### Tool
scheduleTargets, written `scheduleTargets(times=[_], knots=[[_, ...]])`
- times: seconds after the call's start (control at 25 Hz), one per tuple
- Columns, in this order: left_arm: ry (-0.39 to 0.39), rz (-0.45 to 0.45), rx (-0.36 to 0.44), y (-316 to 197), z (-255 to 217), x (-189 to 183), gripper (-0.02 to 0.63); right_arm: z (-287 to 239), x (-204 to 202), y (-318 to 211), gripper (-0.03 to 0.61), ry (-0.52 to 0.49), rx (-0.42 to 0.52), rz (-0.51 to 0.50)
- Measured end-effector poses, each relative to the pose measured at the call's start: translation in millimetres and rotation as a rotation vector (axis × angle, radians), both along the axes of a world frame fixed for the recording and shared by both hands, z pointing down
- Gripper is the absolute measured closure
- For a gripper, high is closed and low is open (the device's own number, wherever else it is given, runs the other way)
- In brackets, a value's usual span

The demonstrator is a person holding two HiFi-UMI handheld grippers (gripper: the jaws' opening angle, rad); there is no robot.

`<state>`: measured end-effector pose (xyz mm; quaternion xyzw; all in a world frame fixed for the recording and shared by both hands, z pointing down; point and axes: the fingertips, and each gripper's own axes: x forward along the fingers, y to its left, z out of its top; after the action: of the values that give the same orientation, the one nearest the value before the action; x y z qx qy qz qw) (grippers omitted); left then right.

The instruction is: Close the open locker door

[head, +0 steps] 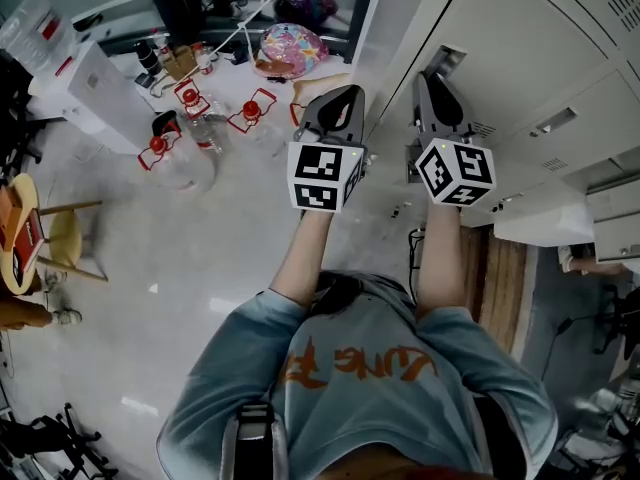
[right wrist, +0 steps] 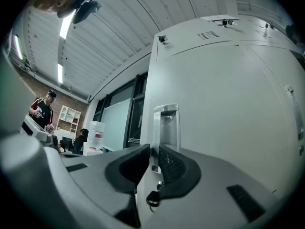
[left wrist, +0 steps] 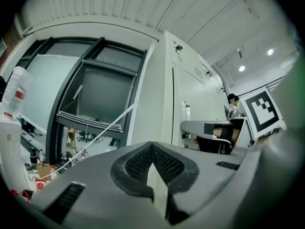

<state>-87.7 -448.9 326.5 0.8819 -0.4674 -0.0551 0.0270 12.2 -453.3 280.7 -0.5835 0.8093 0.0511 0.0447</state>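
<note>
The pale grey locker door (right wrist: 224,104) fills the right gripper view, with a recessed metal handle (right wrist: 166,123) and a key (right wrist: 153,197) hanging in the lock below it. My right gripper (right wrist: 153,162) points at the door just under the handle, jaws a narrow gap apart with nothing between them. In the head view the right gripper (head: 432,80) is held up close to the handle (head: 446,60). My left gripper (head: 338,106) hovers beside it, off the locker's left side. Its jaws (left wrist: 152,149) are shut and empty, facing the locker's side panel (left wrist: 159,94).
More locker doors (head: 600,118) run to the right. To the left, the floor (head: 150,258) holds a white table with bottles (head: 205,133), red-handled items (head: 250,113) and a colourful bag (head: 291,48). A wooden chair (head: 25,233) stands far left. Dark windows (left wrist: 95,94) lie beyond.
</note>
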Motion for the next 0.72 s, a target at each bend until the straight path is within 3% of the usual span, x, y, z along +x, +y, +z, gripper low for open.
scheduleTargets(times=[0.72], knots=[[-0.011,-0.028,-0.008,-1,4,-18,0.595,7,2,-21,0.505,0.033,-0.011,0.060]])
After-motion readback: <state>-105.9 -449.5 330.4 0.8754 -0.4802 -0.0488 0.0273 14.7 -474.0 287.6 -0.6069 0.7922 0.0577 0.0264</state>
